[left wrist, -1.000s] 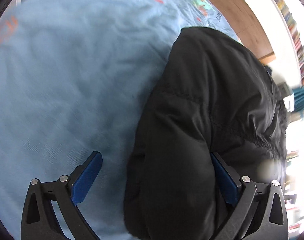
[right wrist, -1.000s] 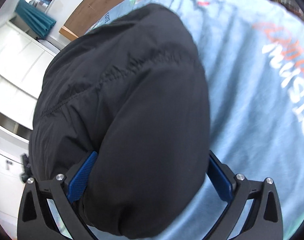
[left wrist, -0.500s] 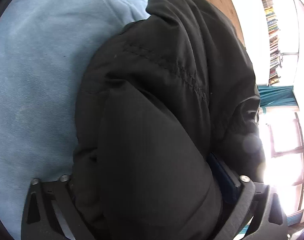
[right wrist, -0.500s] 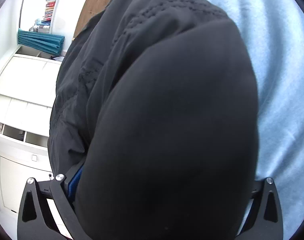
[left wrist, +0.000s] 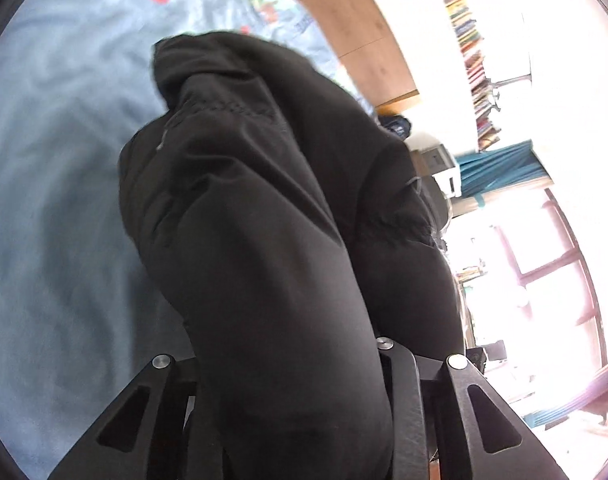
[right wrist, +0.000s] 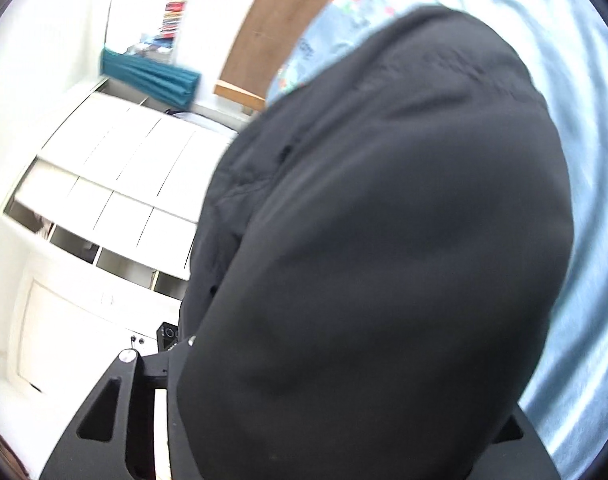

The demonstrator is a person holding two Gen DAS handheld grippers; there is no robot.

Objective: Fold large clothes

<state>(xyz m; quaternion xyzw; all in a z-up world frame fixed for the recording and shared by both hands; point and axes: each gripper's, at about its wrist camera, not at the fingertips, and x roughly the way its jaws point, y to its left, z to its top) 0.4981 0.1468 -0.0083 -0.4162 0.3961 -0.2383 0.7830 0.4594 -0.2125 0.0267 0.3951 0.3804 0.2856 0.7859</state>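
Pale blue bedspread (left wrist: 55,208) at frame left, black padded jacket (left wrist: 271,248) bunched, long axis running from bottom centre toward upper left, left tool (left wrist: 287,364) just closing, pinching it, right tool (right wrist: 344,380) likewise clamped on jacket (right wrist: 404,220), white cabinets (right wrist: 115,184) left.

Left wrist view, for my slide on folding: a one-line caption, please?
Left gripper clamps a bunched black padded jacket above a light blue bedsheet.
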